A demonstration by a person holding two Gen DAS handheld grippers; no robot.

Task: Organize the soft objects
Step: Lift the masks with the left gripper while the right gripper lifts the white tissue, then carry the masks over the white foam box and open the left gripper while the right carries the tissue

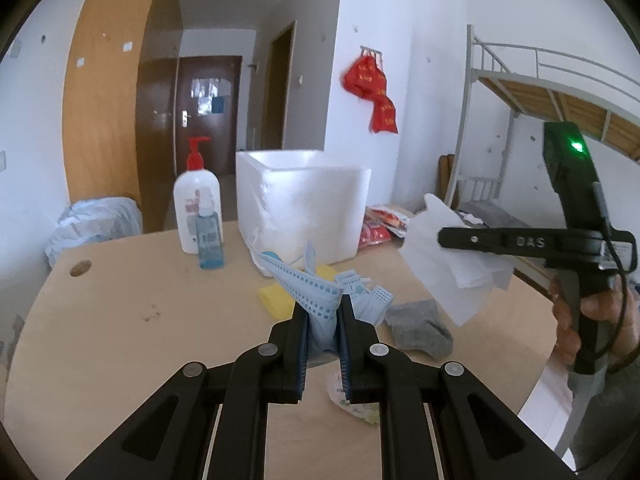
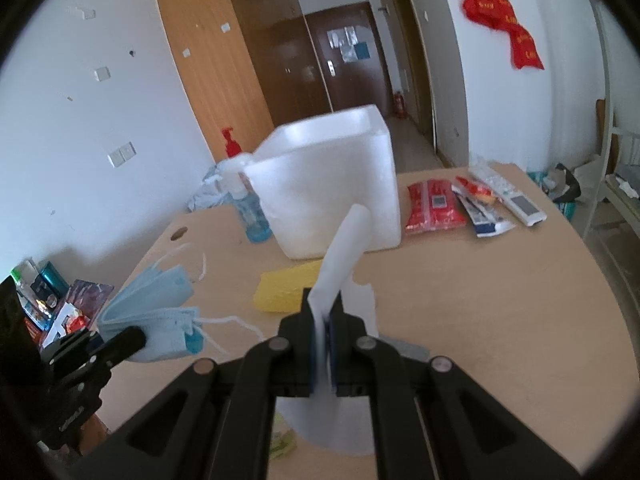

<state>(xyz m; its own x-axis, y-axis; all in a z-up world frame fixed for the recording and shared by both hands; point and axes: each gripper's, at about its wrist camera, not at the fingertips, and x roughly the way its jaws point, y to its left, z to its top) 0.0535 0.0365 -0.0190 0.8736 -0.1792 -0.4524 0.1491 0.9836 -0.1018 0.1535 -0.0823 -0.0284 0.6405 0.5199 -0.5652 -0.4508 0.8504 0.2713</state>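
My left gripper (image 1: 323, 312) is shut on a bunch of light blue face masks (image 1: 308, 284) and holds them above the wooden table (image 1: 140, 312); the masks also show in the right wrist view (image 2: 156, 304). My right gripper (image 2: 325, 312) is shut on a white tissue (image 2: 340, 256), held in the air; it shows in the left wrist view (image 1: 452, 268) at the right. A white foam box (image 1: 304, 204) stands open at the table's back. A grey sock (image 1: 420, 328) and a yellow sponge (image 2: 284, 292) lie on the table.
A white pump bottle (image 1: 196, 208) and a small blue spray bottle (image 1: 209, 236) stand left of the box. Red snack packets (image 2: 434, 206) and a white remote (image 2: 516, 202) lie right of it. A metal bunk bed (image 1: 540, 92) stands at the far right.
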